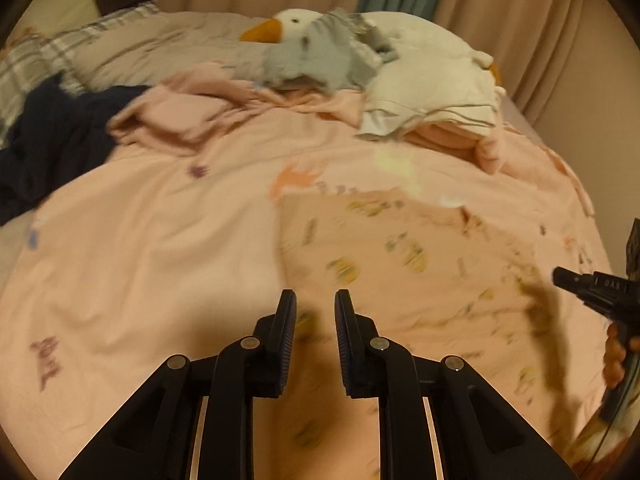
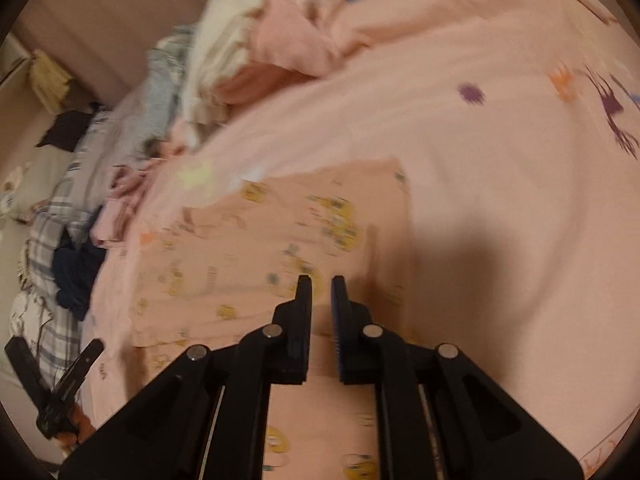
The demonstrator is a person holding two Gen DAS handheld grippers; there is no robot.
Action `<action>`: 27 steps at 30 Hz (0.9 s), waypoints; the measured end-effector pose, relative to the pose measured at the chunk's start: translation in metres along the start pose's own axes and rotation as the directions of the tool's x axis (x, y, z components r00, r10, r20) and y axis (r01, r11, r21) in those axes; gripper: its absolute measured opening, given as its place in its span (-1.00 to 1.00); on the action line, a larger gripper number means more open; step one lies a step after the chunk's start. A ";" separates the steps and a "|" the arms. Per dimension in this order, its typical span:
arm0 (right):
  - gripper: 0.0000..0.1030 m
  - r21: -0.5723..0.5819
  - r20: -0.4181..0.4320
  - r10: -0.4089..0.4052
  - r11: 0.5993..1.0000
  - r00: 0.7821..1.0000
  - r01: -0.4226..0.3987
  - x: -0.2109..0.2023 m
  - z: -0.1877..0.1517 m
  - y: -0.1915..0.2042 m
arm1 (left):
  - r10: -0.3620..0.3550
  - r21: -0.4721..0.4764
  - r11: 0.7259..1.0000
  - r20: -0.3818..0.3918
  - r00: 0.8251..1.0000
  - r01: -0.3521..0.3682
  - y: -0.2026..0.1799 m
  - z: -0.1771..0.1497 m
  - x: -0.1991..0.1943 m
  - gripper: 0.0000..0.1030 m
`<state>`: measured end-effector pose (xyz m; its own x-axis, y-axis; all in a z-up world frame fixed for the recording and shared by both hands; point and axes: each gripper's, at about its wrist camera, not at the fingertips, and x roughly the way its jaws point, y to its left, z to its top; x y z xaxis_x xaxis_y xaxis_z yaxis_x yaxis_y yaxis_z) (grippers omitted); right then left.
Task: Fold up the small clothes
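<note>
A small pink garment with yellow prints point(image 1: 384, 256) lies flat on the pink bedspread point(image 1: 160, 248); it also shows in the right wrist view point(image 2: 280, 240). My left gripper point(image 1: 316, 304) hovers over the garment's near left edge, jaws a little apart and empty. My right gripper point(image 2: 321, 288) hovers over the garment's middle, jaws slightly apart and empty. The right gripper also shows at the right edge of the left wrist view point(image 1: 592, 284). The left gripper appears at the lower left of the right wrist view point(image 2: 52, 364). Both views are motion-blurred.
A white plush goose point(image 1: 384, 52) with grey cloth on it lies at the back. A crumpled pink cloth point(image 1: 188, 112) and a dark navy garment point(image 1: 44, 144) lie at back left. A checked pillow point(image 1: 36, 60) and curtains point(image 1: 500, 8) stand behind. More clothes are piled left point(image 2: 132, 152).
</note>
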<state>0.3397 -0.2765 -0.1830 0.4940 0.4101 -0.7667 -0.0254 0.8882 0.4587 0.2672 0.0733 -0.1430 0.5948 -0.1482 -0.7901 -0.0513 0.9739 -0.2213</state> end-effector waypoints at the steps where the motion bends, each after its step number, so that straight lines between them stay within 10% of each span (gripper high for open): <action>1: -0.77 -0.027 -0.006 0.019 0.999 1.000 -0.019 0.005 0.001 0.009 | -0.008 0.007 1.000 -0.018 1.000 0.008 -0.006 0.004 0.014 -0.68; 5: -0.83 -0.046 -0.131 -0.014 0.999 0.991 0.008 0.046 -0.008 0.017 | -0.010 -0.031 1.000 -0.167 0.986 0.005 -0.013 -0.005 0.081 -0.68; 13: -1.00 -0.058 -0.211 -0.047 0.998 0.976 0.035 0.038 -0.040 -0.010 | -0.004 0.023 1.000 -0.129 0.992 0.007 -0.002 -0.023 0.053 -0.68; 15: -0.79 -0.057 -0.188 -0.049 0.998 0.981 0.039 0.023 -0.037 -0.006 | -0.042 -0.009 0.999 -0.097 0.994 0.042 0.000 -0.016 0.037 -0.68; 19: -0.79 -0.076 -0.124 0.062 0.994 0.990 -0.072 0.011 -0.023 0.027 | -0.081 -0.017 0.997 -0.032 0.996 0.080 -0.016 -0.003 0.031 -0.68; 27: -0.87 -0.109 -0.310 0.074 0.988 0.948 -0.112 0.098 -0.047 0.076 | -0.073 0.038 0.996 -0.140 0.987 0.080 -0.045 -0.022 0.074 -0.68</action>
<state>0.3454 -0.1589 -0.2444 0.1973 0.5182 -0.8322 -0.1749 0.8539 0.4902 0.2957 0.0150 -0.2039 0.4790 -0.2419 -0.8438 0.0266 0.9648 -0.2615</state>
